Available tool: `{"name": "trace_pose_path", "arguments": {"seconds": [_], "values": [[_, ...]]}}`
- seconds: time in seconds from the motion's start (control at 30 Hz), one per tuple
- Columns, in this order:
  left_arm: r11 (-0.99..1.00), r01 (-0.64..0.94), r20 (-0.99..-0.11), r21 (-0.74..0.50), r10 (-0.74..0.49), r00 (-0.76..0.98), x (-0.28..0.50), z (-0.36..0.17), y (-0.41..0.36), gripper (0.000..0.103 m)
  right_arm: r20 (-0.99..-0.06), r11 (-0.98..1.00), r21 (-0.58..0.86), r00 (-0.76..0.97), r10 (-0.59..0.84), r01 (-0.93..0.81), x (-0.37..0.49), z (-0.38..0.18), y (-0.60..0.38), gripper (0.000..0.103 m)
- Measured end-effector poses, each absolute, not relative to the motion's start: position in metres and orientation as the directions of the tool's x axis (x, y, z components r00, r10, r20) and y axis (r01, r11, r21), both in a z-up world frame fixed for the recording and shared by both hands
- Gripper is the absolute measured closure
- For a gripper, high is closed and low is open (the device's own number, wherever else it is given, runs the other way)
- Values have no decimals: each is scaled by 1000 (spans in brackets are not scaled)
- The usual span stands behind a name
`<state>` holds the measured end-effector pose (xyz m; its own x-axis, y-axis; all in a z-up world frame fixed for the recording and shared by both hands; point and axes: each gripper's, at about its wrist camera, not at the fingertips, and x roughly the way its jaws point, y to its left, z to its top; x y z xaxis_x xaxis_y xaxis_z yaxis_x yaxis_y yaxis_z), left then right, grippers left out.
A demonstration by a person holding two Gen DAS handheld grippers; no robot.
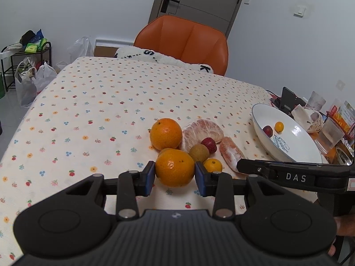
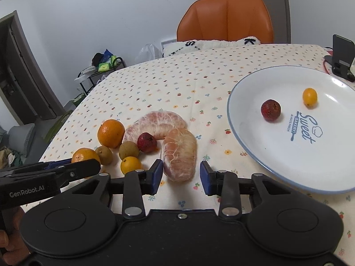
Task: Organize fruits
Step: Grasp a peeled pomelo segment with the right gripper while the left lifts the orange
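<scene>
My left gripper (image 1: 175, 176) is shut on an orange (image 1: 174, 168) at the near end of a fruit pile on the flowered tablecloth; both blue pads touch its sides. My right gripper (image 2: 181, 175) is open, and its pads straddle a peeled pomelo segment (image 2: 180, 155) with a small gap on the right. Behind lie a second orange (image 2: 111, 133), a bigger pomelo piece (image 2: 155, 122), a red fruit (image 2: 146, 142), two brown round fruits (image 2: 128, 150) and a kumquat (image 2: 130, 165). The white plate (image 2: 244, 146) on the right holds a red fruit (image 2: 270, 110) and a kumquat (image 2: 309, 97).
An orange chair (image 1: 184, 42) with a white cushion stands at the table's far side. A black phone stand (image 2: 341, 55), plastic cups (image 1: 330, 133) and packets crowd the right edge beyond the plate. A shelf and bags (image 1: 28, 73) stand on the floor to the left.
</scene>
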<state>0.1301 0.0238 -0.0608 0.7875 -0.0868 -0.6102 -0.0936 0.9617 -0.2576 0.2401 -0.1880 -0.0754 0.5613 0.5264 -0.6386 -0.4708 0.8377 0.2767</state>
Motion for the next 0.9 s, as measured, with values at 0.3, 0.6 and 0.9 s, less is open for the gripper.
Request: {"name": "trace_pose_path", "arguments": {"seconds": [0.3, 0.6, 0.9], "values": [[959, -92, -602, -267, -92, 793, 129, -60, 27, 66, -636, 843, 238, 579, 510, -482, 247, -77, -169, 65], [958, -90, -595, -271, -94, 798, 131, -56, 27, 66, -631, 853, 203, 603, 489, -480, 250, -79, -161, 68], [963, -77, -577, -258, -89, 812, 132, -43, 15, 66, -596, 826, 285, 585, 551, -487, 243, -70, -181, 69]]}}
